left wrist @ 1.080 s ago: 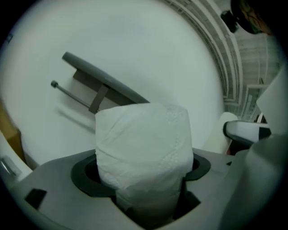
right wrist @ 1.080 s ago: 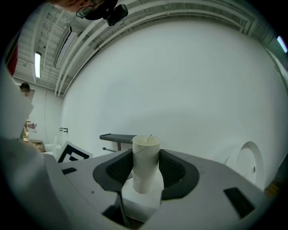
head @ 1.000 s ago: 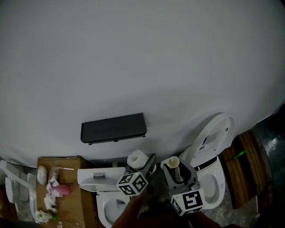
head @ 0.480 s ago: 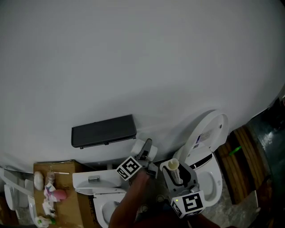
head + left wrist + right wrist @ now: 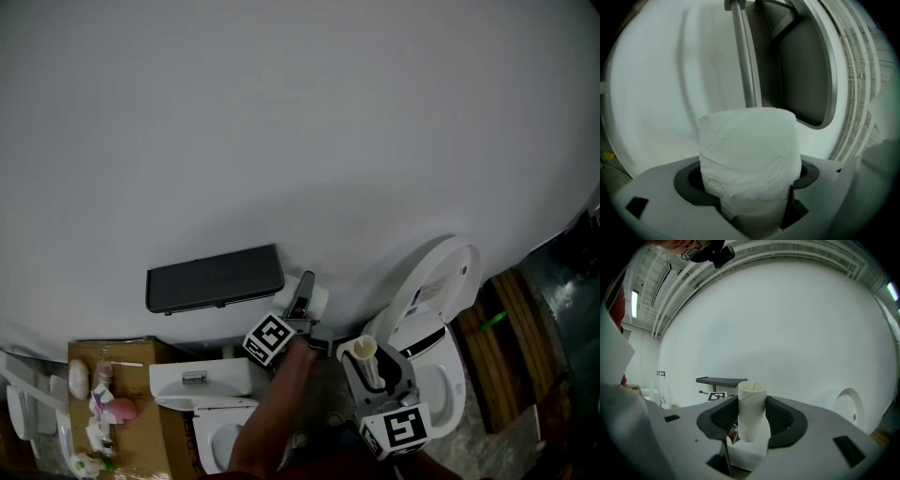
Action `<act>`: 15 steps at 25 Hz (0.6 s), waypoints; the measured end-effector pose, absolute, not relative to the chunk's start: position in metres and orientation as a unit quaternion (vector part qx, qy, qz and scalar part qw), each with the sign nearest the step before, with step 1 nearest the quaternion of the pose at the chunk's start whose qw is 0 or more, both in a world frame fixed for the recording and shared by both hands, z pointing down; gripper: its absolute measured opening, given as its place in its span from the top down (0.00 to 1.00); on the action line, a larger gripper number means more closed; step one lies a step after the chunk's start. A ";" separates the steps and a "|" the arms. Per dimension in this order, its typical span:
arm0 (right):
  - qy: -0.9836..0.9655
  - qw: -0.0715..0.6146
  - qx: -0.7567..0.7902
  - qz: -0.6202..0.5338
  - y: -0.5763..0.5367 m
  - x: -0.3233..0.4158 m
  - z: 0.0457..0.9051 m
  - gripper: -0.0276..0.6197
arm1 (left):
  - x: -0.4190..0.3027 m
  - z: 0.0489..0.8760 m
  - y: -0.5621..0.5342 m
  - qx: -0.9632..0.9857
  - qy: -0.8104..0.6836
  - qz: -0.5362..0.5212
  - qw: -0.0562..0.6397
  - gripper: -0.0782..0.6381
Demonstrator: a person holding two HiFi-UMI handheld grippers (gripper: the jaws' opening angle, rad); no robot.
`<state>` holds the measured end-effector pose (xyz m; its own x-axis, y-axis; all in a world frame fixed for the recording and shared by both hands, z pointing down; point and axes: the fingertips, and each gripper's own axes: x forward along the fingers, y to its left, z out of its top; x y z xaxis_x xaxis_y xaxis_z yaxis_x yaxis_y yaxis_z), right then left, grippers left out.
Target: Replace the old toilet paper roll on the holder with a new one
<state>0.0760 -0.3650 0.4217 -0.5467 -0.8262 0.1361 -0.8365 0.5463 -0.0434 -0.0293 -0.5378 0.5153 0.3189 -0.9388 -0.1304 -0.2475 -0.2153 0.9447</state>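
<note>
White wall (image 5: 300, 122) fills most of the head view. The dark, flat-lidded holder (image 5: 216, 278) is mounted low on it and serves as the reference here. A toilet (image 5: 441, 281) with its lid raised stands to the right of the holder and lower. Step in hand, by my reading: loading the new roll, since the holder's metal bar (image 5: 743, 56) is bare. The new roll (image 5: 747, 154), white and full, is pinched across its sides in the left claw (image 5: 305, 302), just off the holder's right end. It sits directly in front of the bar, and contact can't be confirmed. The old tube (image 5: 751, 413), bare cardboard and upright, is pinched in the right claw (image 5: 366, 364), right of and below the holder. Next move probably calls for lining the roll's core up with the bar's free end and sliding it on; both are hidden, so alignment is unchecked. The left forearm (image 5: 272, 412) reaches up toward the holder, claw roughly level and turned about its axis. The right claw is held near level.
</note>
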 end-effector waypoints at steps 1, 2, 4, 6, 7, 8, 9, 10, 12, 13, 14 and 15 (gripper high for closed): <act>-0.879 0.049 0.472 0.051 -0.366 0.076 0.422 0.67 | -0.035 0.513 -0.539 0.673 -0.440 -0.394 0.445 0.27; -0.879 0.048 0.471 0.050 -0.367 0.076 0.423 0.67 | -0.040 0.511 -0.541 0.669 -0.443 -0.403 0.441 0.27; -0.881 0.048 0.468 0.049 -0.369 0.074 0.423 0.67 | -0.053 0.505 -0.541 0.660 -0.445 -0.423 0.433 0.27; -0.884 0.050 0.462 0.049 -0.369 0.071 0.424 0.67 | -0.069 0.503 -0.538 0.648 -0.453 -0.440 0.425 0.27; -0.886 0.050 0.459 0.049 -0.369 0.069 0.423 0.67 | -0.078 0.504 -0.536 0.643 -0.460 -0.445 0.421 0.27; -0.887 0.050 0.456 0.048 -0.368 0.067 0.424 0.67 | -0.085 0.504 -0.534 0.640 -0.464 -0.448 0.418 0.27; -0.889 0.050 0.453 0.046 -0.368 0.065 0.424 0.67 | -0.089 0.503 -0.532 0.640 -0.465 -0.449 0.415 0.27; -0.890 0.050 0.451 0.046 -0.368 0.063 0.424 0.67 | -0.090 0.501 -0.531 0.642 -0.463 -0.451 0.412 0.27; -0.892 0.050 0.446 0.047 -0.367 0.059 0.424 0.67 | -0.091 0.498 -0.531 0.640 -0.458 -0.463 0.408 0.27; -0.893 0.050 0.445 0.046 -0.367 0.058 0.424 0.67 | -0.095 0.499 -0.531 0.633 -0.461 -0.470 0.406 0.27; -0.894 0.050 0.443 0.044 -0.367 0.058 0.423 0.67 | -0.102 0.501 -0.531 0.622 -0.467 -0.479 0.406 0.27; -0.894 0.051 0.442 0.043 -0.368 0.058 0.423 0.67 | -0.110 0.503 -0.530 0.611 -0.472 -0.489 0.406 0.27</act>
<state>0.0583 -0.3675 0.4235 -0.6033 -0.7870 0.1291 -0.7957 0.6048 -0.0317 -0.1096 -0.5304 0.5028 0.0754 -0.9737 -0.2149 -0.1796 -0.2252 0.9576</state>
